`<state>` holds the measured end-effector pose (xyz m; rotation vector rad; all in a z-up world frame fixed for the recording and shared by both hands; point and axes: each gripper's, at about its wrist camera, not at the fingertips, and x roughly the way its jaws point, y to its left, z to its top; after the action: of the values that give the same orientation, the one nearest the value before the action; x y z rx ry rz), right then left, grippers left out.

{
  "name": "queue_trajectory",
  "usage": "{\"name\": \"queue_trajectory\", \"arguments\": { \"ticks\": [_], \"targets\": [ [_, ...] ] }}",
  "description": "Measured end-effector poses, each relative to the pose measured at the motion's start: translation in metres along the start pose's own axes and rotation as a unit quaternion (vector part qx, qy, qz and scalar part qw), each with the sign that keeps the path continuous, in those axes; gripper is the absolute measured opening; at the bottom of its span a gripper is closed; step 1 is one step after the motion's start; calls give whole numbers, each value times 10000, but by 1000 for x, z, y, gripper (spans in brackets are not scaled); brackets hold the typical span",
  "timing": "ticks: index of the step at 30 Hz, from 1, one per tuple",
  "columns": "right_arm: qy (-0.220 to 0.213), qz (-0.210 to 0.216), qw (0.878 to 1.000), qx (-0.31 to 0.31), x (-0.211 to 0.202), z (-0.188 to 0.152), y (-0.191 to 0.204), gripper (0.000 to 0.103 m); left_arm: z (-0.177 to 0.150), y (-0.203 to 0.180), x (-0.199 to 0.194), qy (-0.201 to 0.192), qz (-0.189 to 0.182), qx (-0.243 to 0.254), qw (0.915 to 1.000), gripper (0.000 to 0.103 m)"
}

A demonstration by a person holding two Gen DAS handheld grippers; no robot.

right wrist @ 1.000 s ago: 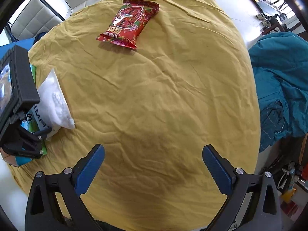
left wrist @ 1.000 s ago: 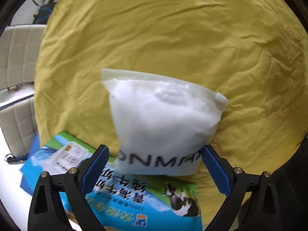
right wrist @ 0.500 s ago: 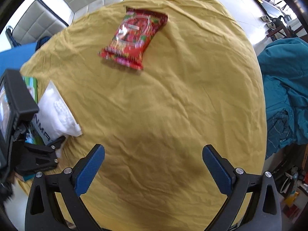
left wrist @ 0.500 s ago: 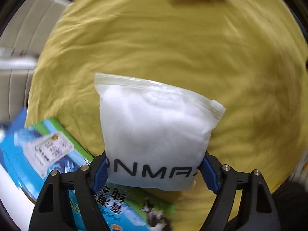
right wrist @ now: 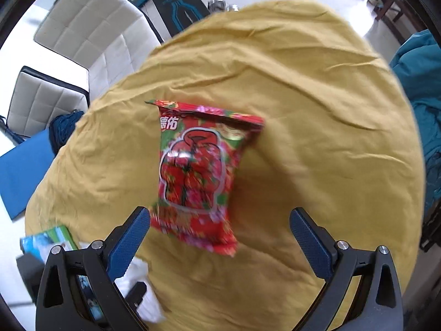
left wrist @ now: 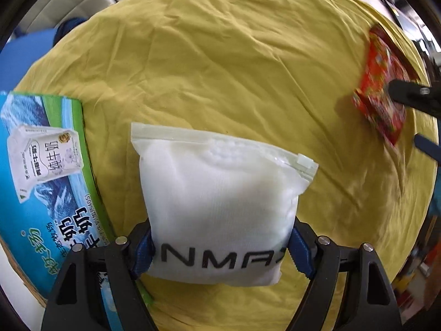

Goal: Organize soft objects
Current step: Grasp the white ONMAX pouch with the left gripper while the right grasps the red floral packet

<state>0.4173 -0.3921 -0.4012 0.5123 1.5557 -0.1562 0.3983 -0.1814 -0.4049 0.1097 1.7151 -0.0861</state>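
We are working over a round desk (left wrist: 220, 69) covered by a wrinkled yellow cloth (right wrist: 317, 110), and the task is, in our judgement, at an early stage: neither soft item is yet resting in a final place.

At the desk's left edge we are seeing a blue-and-green milk carton box (left wrist: 41, 165), lying flat. Whether it is serving as the collection point we cannot tell.

We are holding the white zip pouch (left wrist: 217, 207) in the left gripper (left wrist: 220, 256). Its jaws are clenched on the pouch's lower corners, beside the black lettering, and the zip edge is pointing away from the camera. The pouch is sitting just beside the box's right edge; whether it is lifted clear of the cloth is not determinable.

We are positioning the right gripper (right wrist: 220, 234) around the red snack packet (right wrist: 198, 171), which is lying near the desk's middle. The jaws are spread wide, with the left finger just beside the packet's near corner and the right finger well apart from it. Nothing is gripped there.

Remaining work, as we are judging it: closing on the red packet, then placing both items together.
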Motion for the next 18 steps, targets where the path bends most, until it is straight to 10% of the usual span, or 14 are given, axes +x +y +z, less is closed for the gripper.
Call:
{"name": "queue_trajectory", "arguments": {
  "ticks": [5,8,18],
  "targets": [
    [178,-283,9994,-133,23,5,9,91,16,12,5,31,-142,-363,9992,79],
    [160,-442,9978,-465,22,-3,19,66,23,21,5,21,-144,-341,9993,79],
    [549,-894,9841,-1436,22,-46,18,59,12,-4,7,-127,96,-88,9998,79]
  ]
}}
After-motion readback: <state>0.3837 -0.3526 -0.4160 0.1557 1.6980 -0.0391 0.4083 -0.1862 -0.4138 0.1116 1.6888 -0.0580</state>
